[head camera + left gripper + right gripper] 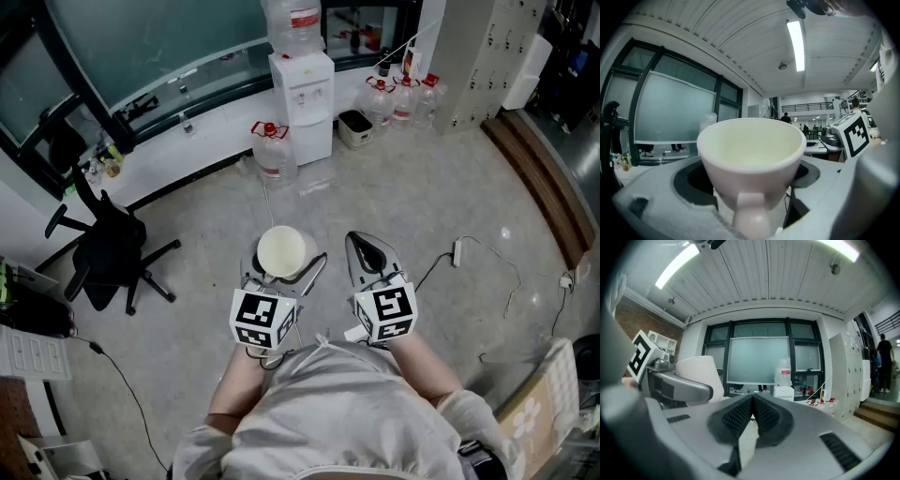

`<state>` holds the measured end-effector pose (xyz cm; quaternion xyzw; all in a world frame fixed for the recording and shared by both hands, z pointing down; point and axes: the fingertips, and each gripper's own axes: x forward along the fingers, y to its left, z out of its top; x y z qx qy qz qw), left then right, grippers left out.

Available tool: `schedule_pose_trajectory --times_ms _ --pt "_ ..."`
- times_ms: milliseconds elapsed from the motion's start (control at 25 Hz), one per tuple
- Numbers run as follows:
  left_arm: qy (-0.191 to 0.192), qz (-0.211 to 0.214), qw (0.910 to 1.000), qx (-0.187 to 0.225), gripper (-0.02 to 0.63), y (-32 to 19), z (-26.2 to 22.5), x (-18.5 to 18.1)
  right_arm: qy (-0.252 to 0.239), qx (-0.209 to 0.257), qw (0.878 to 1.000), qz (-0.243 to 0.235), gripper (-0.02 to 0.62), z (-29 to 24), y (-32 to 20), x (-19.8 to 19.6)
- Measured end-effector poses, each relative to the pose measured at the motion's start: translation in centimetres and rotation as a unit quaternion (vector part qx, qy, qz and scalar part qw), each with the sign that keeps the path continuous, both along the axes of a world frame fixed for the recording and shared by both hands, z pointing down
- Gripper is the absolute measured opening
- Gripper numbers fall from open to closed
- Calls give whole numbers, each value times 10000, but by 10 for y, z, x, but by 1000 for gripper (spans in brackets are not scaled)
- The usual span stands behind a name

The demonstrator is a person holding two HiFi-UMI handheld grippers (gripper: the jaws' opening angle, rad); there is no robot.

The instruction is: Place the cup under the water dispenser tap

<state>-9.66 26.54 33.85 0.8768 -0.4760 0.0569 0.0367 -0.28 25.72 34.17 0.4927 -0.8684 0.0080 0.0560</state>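
— Any writing you can make out?
— Nothing legible. The big bottle [293,23] on top of the water dispenser [302,98] has a red label [305,18], but its print is too small to read.
— And the squares on the marker cubes [263,319]?
— Black-and-white block patterns only, on that one and on the other cube [386,312]. They form no letters or numbers, and it's the same close up in both gripper views

One cup [281,251]. One water dispenser [307,98]. Five jugs [272,152]: four on the far floor, one atop the dispenser. One office chair [108,248], left.
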Motion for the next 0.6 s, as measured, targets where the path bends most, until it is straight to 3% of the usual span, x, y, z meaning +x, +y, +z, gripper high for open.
schedule_pose_trajectory --times_ms 240,600 --pt "-42 44 10000 73 462 2 -3 -10 -60 36 9999 74 28 -2 0 -7" --pt "34 88 9998 -149 462 8 13 -18 -354 -207 9991 144 28 15 7 -18"
